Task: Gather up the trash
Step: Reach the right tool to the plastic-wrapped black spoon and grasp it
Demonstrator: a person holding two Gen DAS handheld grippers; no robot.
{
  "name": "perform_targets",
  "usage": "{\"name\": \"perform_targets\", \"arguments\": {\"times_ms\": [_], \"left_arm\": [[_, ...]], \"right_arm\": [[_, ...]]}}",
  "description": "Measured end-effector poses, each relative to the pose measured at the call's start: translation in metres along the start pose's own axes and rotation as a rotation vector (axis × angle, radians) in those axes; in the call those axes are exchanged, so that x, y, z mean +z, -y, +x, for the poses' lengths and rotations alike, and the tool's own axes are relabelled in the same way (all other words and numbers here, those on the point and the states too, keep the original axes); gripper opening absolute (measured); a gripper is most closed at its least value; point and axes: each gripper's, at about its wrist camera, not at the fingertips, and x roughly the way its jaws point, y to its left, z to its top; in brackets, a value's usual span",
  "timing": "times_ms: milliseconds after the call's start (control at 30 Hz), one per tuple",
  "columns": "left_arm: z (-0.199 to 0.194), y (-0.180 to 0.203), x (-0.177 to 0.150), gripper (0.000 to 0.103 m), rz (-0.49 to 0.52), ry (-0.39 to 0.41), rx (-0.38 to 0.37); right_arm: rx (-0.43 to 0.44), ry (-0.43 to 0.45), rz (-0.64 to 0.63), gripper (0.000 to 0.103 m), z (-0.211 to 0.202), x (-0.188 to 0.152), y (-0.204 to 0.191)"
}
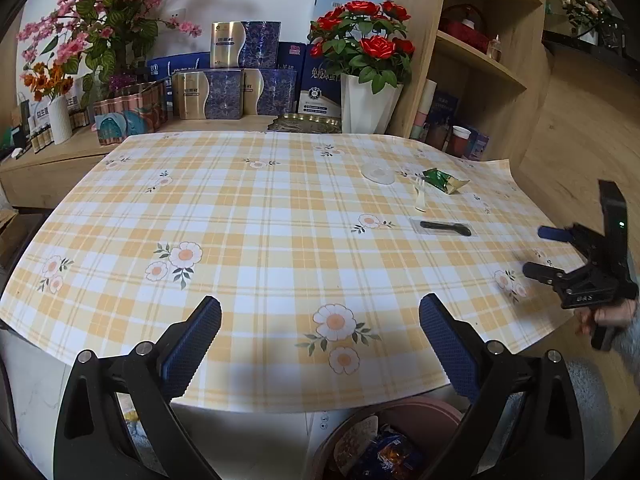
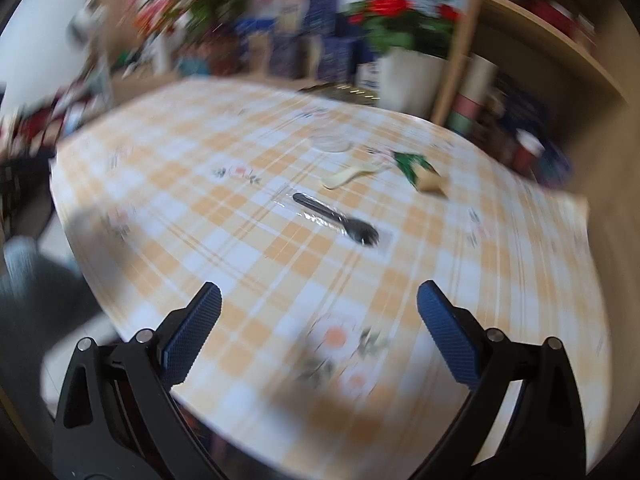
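- Trash lies in a loose group on the far right part of the checked tablecloth [image 1: 248,216]; nearest of it is a black plastic utensil [image 1: 445,228] sealed in a clear wrapper, lying flat with nothing on it; the right wrist view shows it as a dark handle and broader head under shiny film, though that view is blurred
- beyond it a cream plastic fork [image 1: 419,196] lies flat on the cloth, just beside a crumpled green and gold snack wrapper [image 1: 443,180]; a clear round lid [image 1: 378,173] sits to the left of the wrapper, apart from the fork
- right gripper [image 1: 538,251] hangs over the table's right edge, held in a hand [image 1: 610,316]; its two fingers are spread apart with nothing between them, and it is well short of the utensil
- left gripper [image 1: 320,322] sits over the near edge of the cloth; its blue ribbed pads [image 1: 200,336] stand wide apart and hold nothing
- a brown bin [image 1: 416,412] stands below the table's near edge with packets already inside
- behind the table are red roses in a white pot [image 1: 368,104], pink blossoms [image 1: 100,12], blue and gold boxes [image 1: 228,84] and a wooden shelf unit [image 1: 476,60]
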Motion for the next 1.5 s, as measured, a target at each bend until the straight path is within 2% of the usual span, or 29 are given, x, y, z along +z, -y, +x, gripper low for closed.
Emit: {"name": "perform_targets", "arguments": {"times_ms": [67,133,200,267,500,667,867,933,1033,1133,1200,1267,1333,1367,1433,1500], "left_arm": [[0.005,-0.003,0.004,0.097,-0.009,-0.004,0.0],[0.01,-0.006,0.007,0.097,-0.023,-0.009,0.001],[0.014,-0.01,0.009,0.097,-0.037,-0.012,0.004],[0.017,-0.015,0.01,0.097,-0.051,-0.018,0.008],[0.029,-0.034,-0.001,0.097,-0.101,-0.06,0.023],[0.03,-0.043,-0.007,0.097,-0.134,-0.063,0.035],[0.039,-0.05,-0.016,0.097,-0.183,-0.092,0.034],[0.04,-0.052,-0.019,0.097,-0.2,-0.096,0.031],[0.041,-0.052,-0.021,0.097,-0.206,-0.1,0.03],[0.043,-0.052,-0.021,0.097,-0.207,-0.105,0.035],[0.043,-0.052,-0.017,0.097,-0.214,-0.101,0.034],[0.044,-0.051,-0.013,0.097,-0.209,-0.096,0.03],[0.047,-0.047,-0.005,0.097,-0.184,-0.09,0.027],[0.048,-0.044,0.0,0.097,-0.161,-0.082,0.027],[0.052,-0.038,0.008,0.097,-0.131,-0.072,0.026],[0.06,-0.033,0.016,0.097,-0.112,-0.07,0.01]], "right_arm": [[0.028,-0.039,-0.074,0.09,0.022,0.016,0.005],[0.056,-0.074,-0.095,0.081,0.044,0.03,0.013],[0.071,-0.1,-0.096,0.079,0.064,0.042,0.021],[0.078,-0.131,-0.108,0.072,0.085,0.052,0.027],[0.15,-0.254,-0.142,0.071,0.138,0.068,0.039],[0.257,-0.26,-0.084,0.063,0.147,0.07,0.047],[0.256,-0.218,0.004,0.057,0.143,0.066,0.053],[0.261,-0.209,0.014,0.04,0.14,0.064,0.053],[0.244,-0.203,-0.006,0.023,0.136,0.061,0.051],[0.198,-0.181,-0.032,0.015,0.13,0.056,0.042],[0.177,-0.129,-0.026,0.014,0.122,0.052,0.036],[0.154,-0.029,0.061,0.014,0.108,0.049,0.041],[0.071,0.057,0.161,0.014,0.095,0.047,0.051],[0.0,0.111,0.253,0.014,0.086,0.043,0.06],[-0.066,0.169,0.369,0.014,0.077,0.035,0.072],[-0.124,0.194,0.413,0.014,0.074,0.029,0.075]]}}
